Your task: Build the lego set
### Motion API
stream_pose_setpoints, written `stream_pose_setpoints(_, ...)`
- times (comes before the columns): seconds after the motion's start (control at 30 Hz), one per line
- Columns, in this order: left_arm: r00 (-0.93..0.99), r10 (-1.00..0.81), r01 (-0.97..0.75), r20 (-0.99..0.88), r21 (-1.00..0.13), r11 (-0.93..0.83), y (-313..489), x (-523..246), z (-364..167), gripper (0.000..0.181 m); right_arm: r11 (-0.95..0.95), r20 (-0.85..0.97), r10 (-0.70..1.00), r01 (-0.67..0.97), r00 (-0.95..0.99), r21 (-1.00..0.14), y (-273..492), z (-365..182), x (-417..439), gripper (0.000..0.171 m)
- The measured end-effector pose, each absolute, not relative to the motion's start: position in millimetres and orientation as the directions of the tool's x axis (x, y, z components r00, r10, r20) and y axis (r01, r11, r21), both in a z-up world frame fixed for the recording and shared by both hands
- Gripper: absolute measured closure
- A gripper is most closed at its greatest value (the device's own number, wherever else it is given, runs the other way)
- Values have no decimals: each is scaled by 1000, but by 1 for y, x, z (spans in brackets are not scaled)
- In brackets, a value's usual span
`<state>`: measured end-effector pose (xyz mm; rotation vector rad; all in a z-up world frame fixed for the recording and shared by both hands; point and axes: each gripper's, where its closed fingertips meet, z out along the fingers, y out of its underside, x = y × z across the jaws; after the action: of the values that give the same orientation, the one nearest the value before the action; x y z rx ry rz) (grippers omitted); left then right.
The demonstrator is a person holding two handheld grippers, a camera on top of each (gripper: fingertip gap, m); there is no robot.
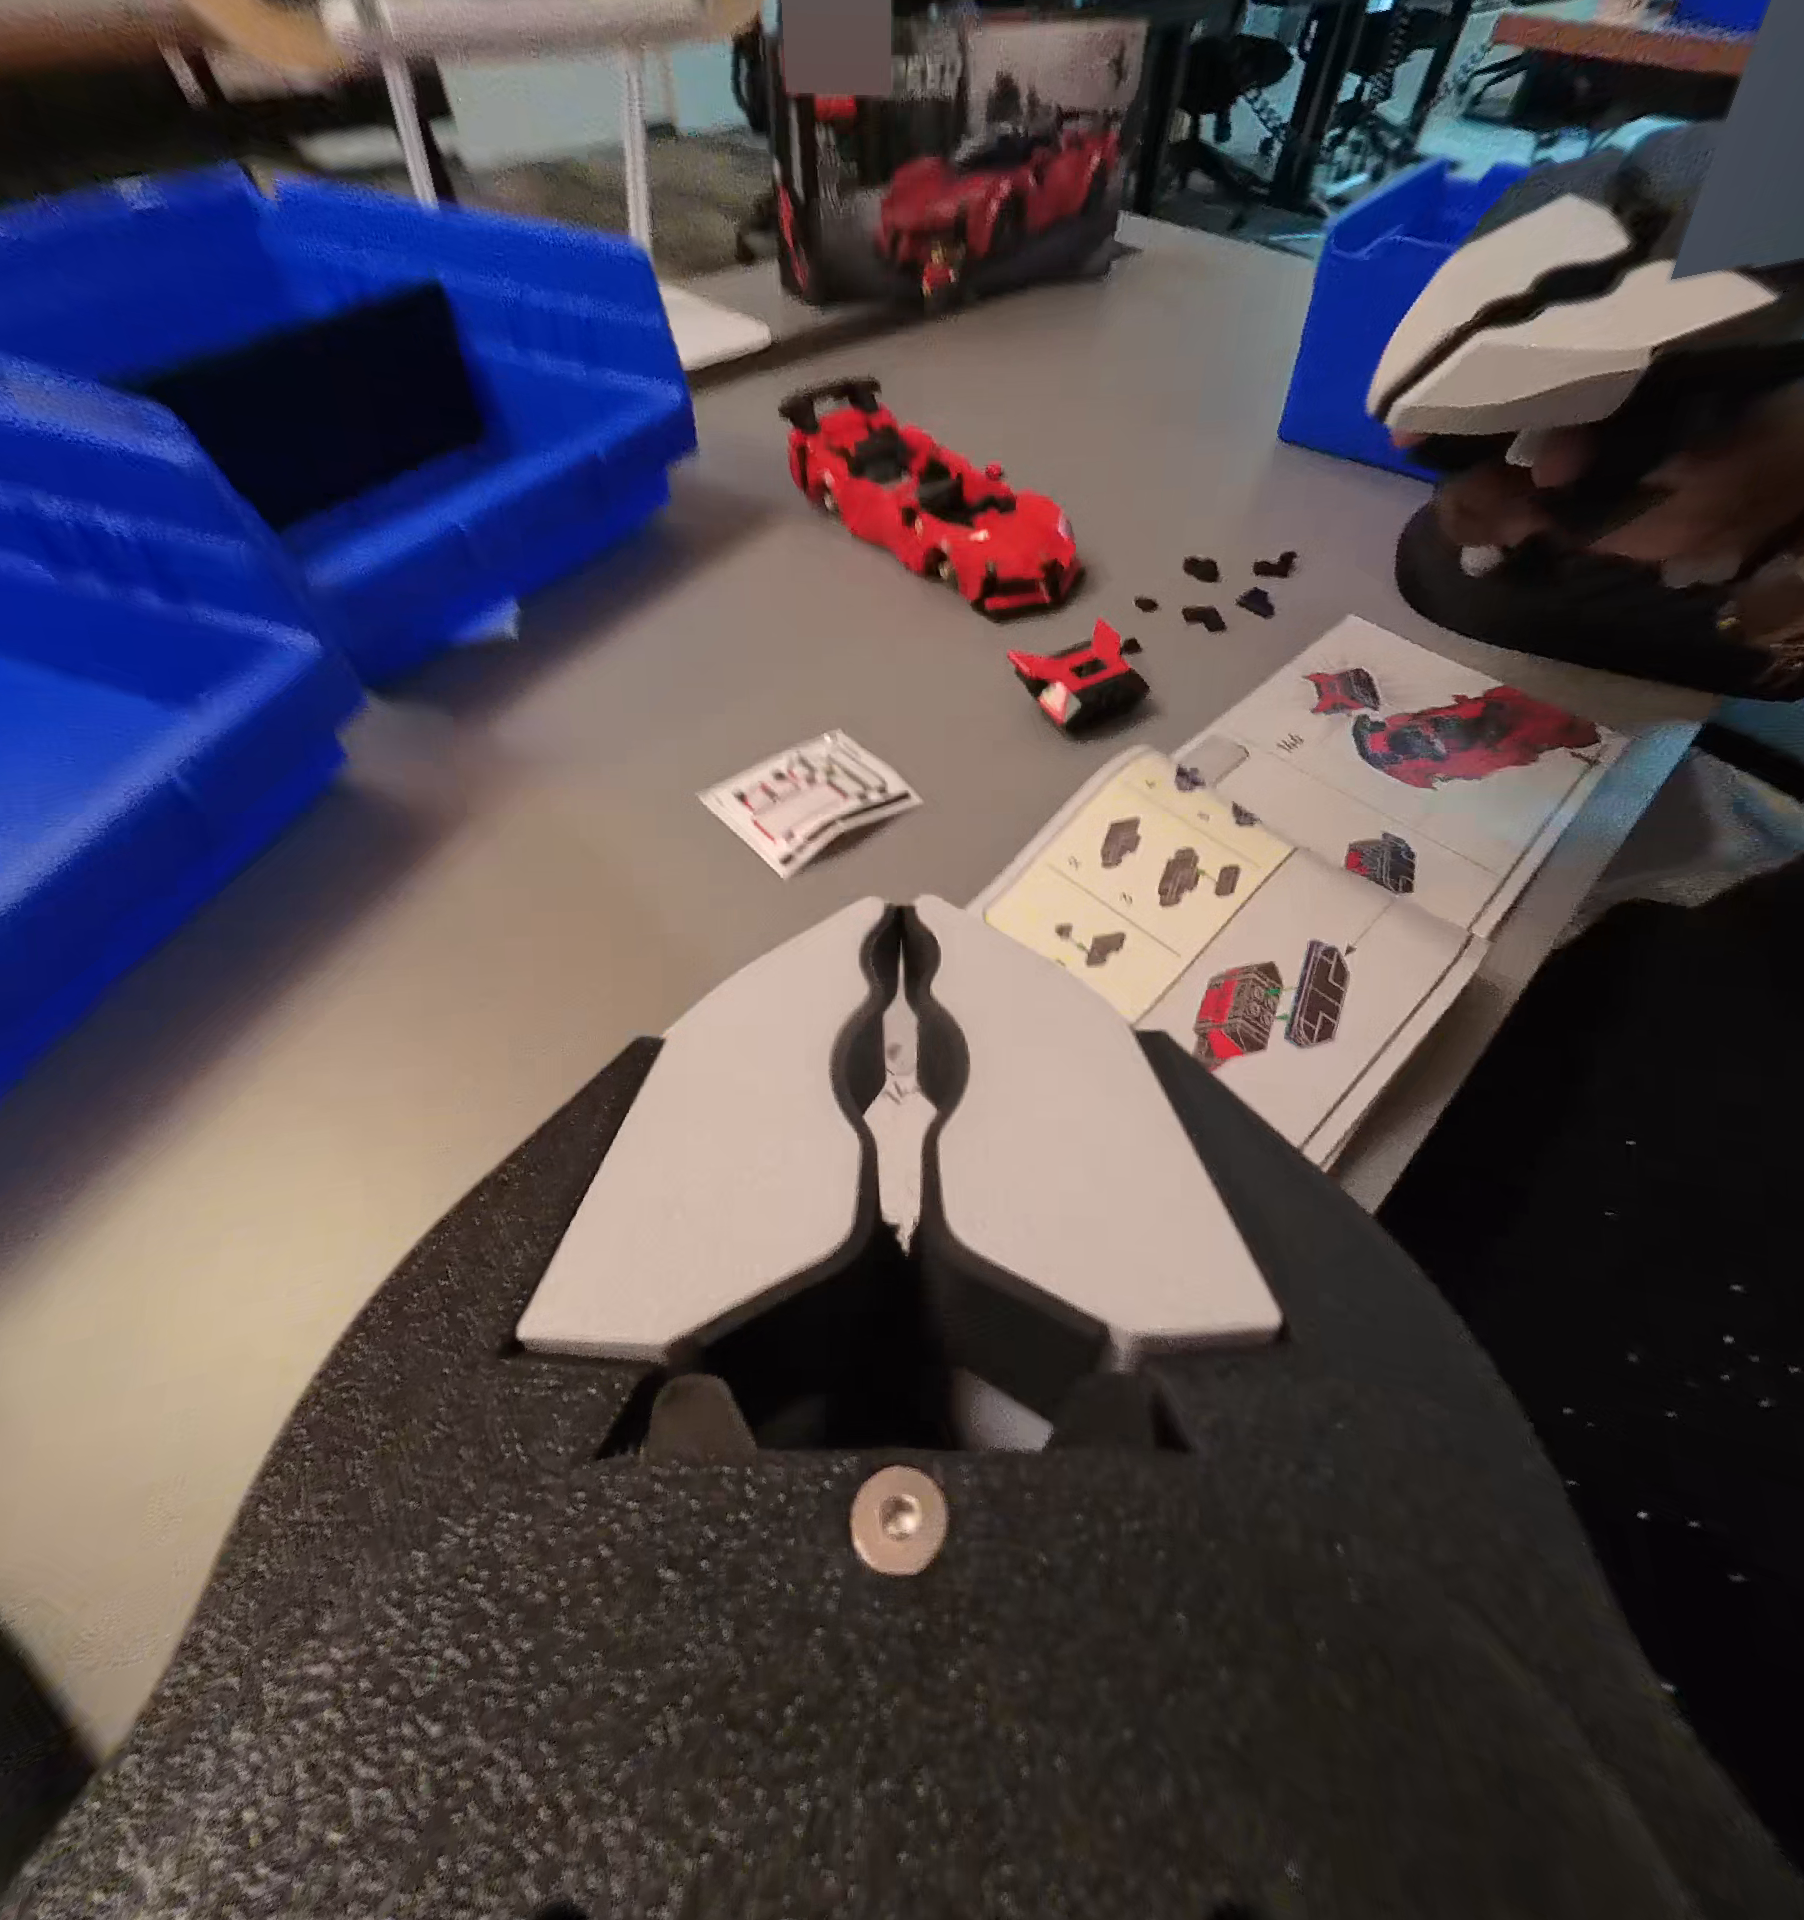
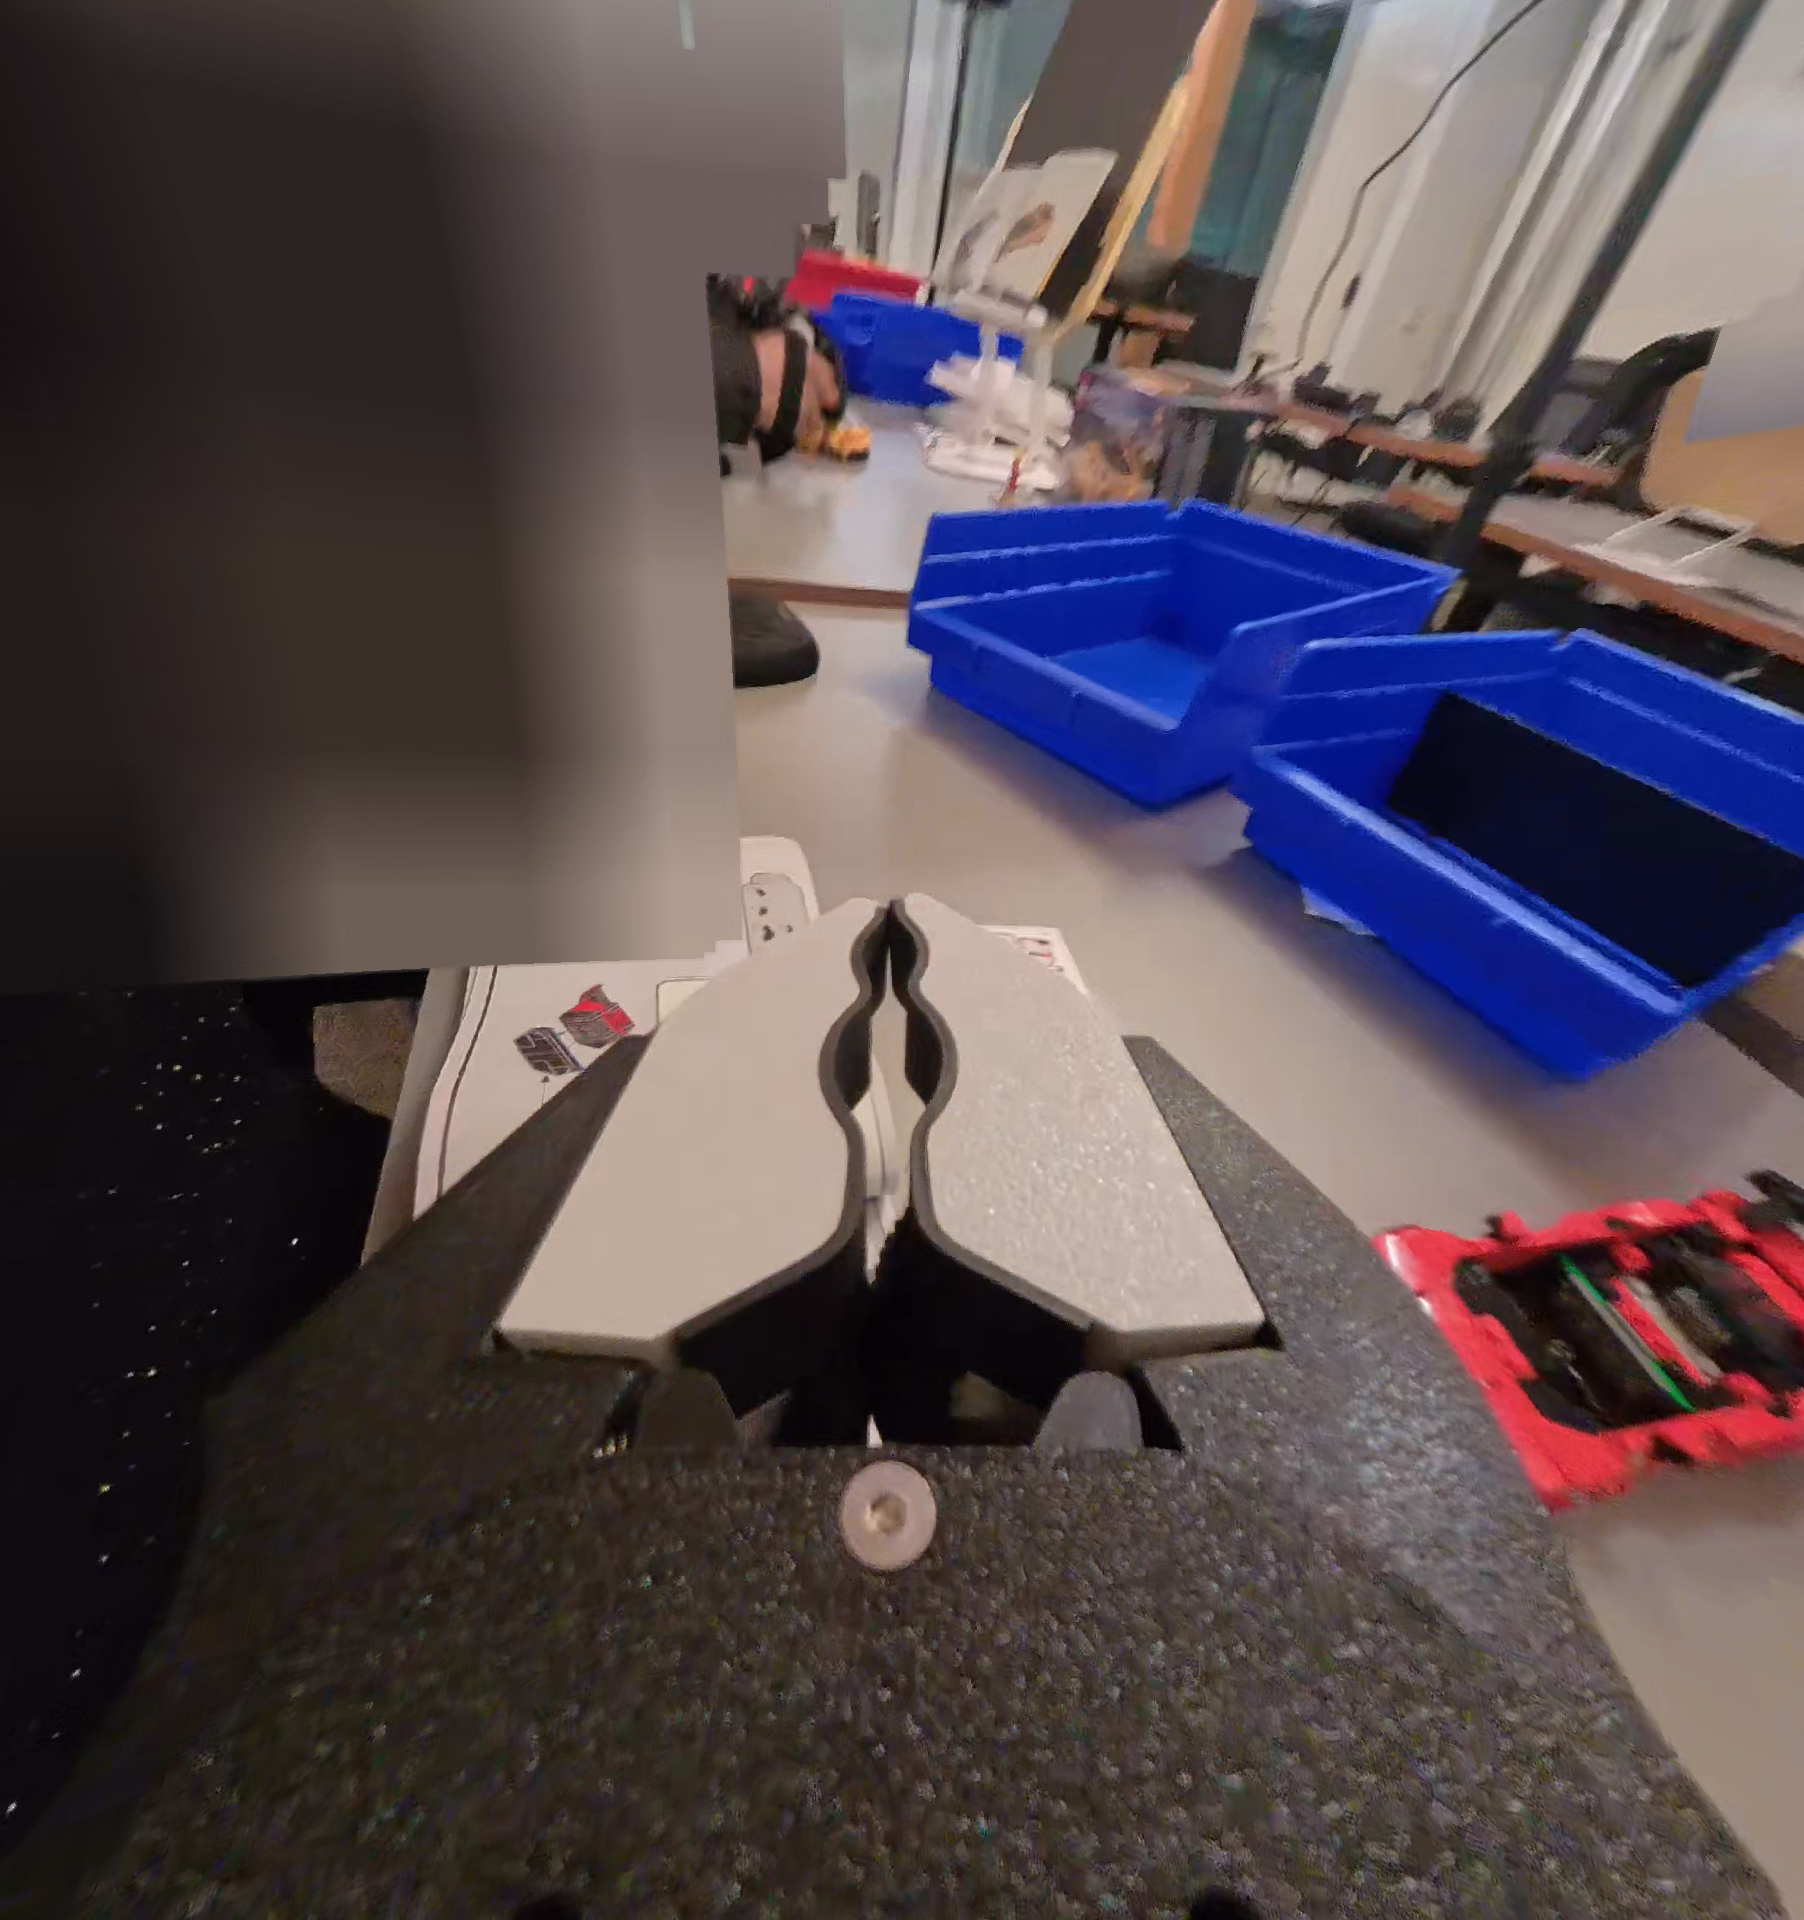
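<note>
The left tool hangs over the near part of the grey table with its two grey fingers pressed together at the tips and nothing between them. The right tool is likewise closed tip to tip on nothing; in the left wrist view it shows at the far right, held in a hand above the table.

The red lego car stands on the table well beyond the left tool, about mid-table, nose toward the near right. Just near of its nose lies a small red and black sub-assembly, and to the right of the nose a scatter of small black loose pieces. The open instruction booklet lies flat at the near right edge of the table, and a sticker sheet lies to its left, apart from it. The set's box stands upright at the far side.

Containers: two blue bins sit on the left. The farther blue bin holds a dark flat insert against its back; whether anything else is in it cannot be told. The nearer blue bin shows only a bare blue floor in the right wrist view. A third blue bin stands at the far right, its inside hidden.
</note>
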<state>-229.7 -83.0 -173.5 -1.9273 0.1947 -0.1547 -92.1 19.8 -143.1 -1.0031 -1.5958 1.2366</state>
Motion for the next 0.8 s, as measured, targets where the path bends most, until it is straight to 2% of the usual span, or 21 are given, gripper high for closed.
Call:
stream_pose_setpoints(0.07, 969, -231, -16, 84, -917, -400, -81, -230, -193, 181, 204, 141, 932, 161, -335, -966, 14, -154, -106, 171)
stream_pose_setpoints(0.1, 966, -242, -19, 93, -905, -424, -80, -230, -202, 181, 209, 136, 933, 195, -334, -958, 13, -159, -113, 164)
stream_pose_setpoints(0.23, 967, -236, -30, 100, -871, -490, -78, -239, -228, 181, 261, 161, 917, 242, -364, -935, 8, -169, -128, 171)
stream_pose_setpoints(0.43, 933, -312, -4, 181, -859, -511, -75, -234, -239, 181, 254, 131, 923, 316, -363, -914, 11, -181, -140, 171)
stream_pose_setpoints(0.8, 917, -325, 15, 231, -834, -551, -75, -231, -245, 181, 236, 86, 936, 425, -342, -874, 22, -192, -131, 171)
